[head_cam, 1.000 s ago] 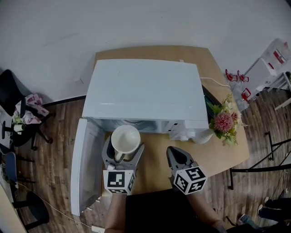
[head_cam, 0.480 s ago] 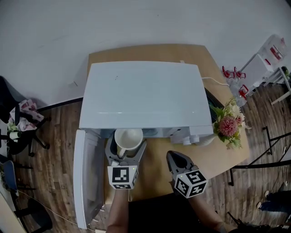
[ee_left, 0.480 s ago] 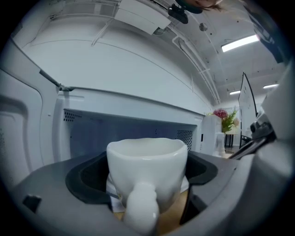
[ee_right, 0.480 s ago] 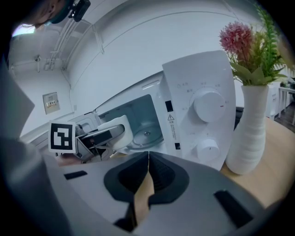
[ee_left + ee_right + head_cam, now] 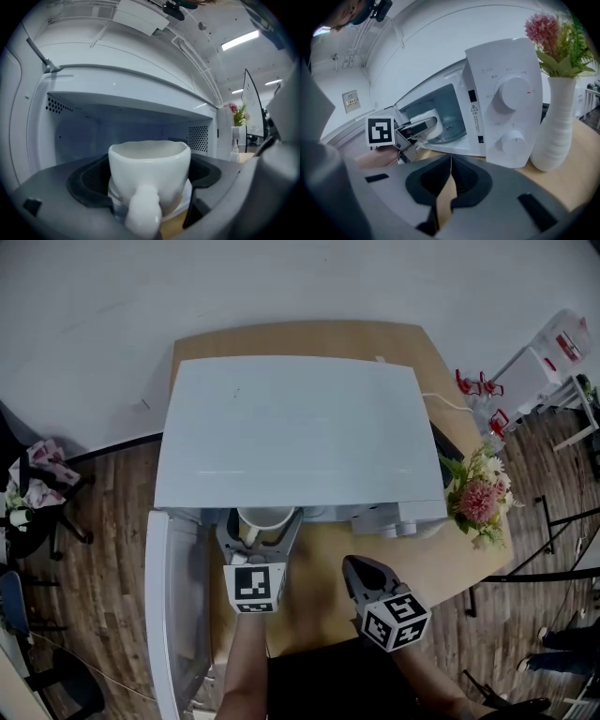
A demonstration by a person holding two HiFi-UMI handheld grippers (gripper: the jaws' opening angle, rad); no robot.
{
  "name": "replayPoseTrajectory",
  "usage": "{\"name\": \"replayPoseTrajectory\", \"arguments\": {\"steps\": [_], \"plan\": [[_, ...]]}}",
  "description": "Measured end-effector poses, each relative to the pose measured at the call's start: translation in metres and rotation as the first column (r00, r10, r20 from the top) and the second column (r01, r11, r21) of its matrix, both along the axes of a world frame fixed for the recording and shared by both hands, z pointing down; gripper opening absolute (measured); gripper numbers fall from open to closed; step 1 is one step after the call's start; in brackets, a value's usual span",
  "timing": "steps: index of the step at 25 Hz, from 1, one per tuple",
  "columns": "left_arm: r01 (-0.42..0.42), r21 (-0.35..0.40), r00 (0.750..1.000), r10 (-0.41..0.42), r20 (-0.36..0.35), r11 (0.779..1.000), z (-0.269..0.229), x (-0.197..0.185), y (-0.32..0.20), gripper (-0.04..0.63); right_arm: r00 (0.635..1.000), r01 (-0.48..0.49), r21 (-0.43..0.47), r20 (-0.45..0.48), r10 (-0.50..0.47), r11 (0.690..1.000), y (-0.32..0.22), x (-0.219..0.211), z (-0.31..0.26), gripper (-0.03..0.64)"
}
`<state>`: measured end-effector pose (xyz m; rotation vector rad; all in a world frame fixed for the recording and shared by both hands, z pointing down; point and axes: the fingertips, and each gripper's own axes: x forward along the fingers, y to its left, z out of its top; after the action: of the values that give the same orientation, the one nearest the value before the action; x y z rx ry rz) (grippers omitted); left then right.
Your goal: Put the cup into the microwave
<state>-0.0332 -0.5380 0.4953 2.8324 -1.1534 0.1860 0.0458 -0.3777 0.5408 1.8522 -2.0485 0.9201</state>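
A white cup (image 5: 264, 519) (image 5: 149, 176) with its handle toward the camera sits between the jaws of my left gripper (image 5: 259, 529), which is shut on it. The cup is at the mouth of the open white microwave (image 5: 291, 432) (image 5: 117, 108), partly under its top edge in the head view. The right gripper view shows the cup (image 5: 426, 124) entering the cavity over the glass turntable (image 5: 451, 130). My right gripper (image 5: 359, 568) (image 5: 451, 161) is shut on nothing and hovers above the wooden table (image 5: 323, 568), in front of the microwave's control panel (image 5: 506, 101).
The microwave door (image 5: 176, 615) hangs open to the left. A white vase (image 5: 557, 126) with pink flowers (image 5: 478, 498) stands right of the microwave. Office chairs (image 5: 28, 493) and wooden floor lie to the left, a white rack (image 5: 548, 367) to the right.
My left gripper has carried the cup forward, from in front of the microwave's opening to under its top edge. The right gripper has barely moved.
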Motion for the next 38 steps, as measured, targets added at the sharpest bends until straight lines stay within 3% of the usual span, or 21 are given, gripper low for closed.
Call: {"name": "replayPoseTrajectory", "arguments": {"steps": [18,26,38], "plan": [[0.005,0.025,0.998,-0.006,0.058,1.0,0.019,0.039,-0.029,0.476,1.0,-0.023,-0.031,0.009,0.023,0.999,0.004,0.014,0.011,-0.005],[-0.003,0.026,0.993,0.0,0.121,1.0,0.032,0.042,-0.032,0.474,1.0,-0.02,-0.042,0.014,0.021,0.999,0.004,0.014,0.015,-0.006],[-0.006,0.024,0.992,0.002,0.13,1.0,0.034,0.043,-0.033,0.474,1.0,-0.021,-0.04,0.018,0.022,0.999,0.007,0.012,0.016,-0.005]]}}
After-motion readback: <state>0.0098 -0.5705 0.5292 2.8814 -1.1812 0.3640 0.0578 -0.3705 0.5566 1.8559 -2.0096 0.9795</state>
